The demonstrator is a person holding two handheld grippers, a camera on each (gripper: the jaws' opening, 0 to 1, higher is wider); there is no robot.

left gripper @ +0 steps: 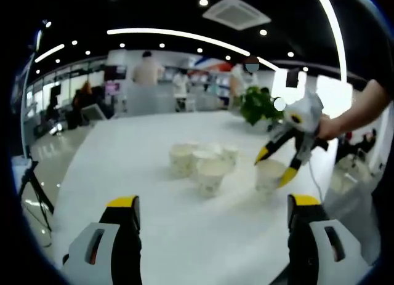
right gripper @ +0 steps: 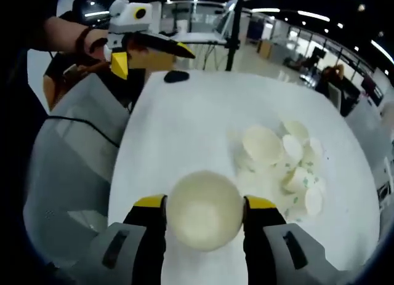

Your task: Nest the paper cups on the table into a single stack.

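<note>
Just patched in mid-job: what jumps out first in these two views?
The right gripper straddles a lone paper cup near the table's edge, seen from above; contact is hard to judge. A cluster of cups waits mid-table. The left gripper hangs open, short of them.

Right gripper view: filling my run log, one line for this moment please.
right hand-held gripper: around lone paper cup | left hand-held gripper: open | cup cluster: unstacked
</note>
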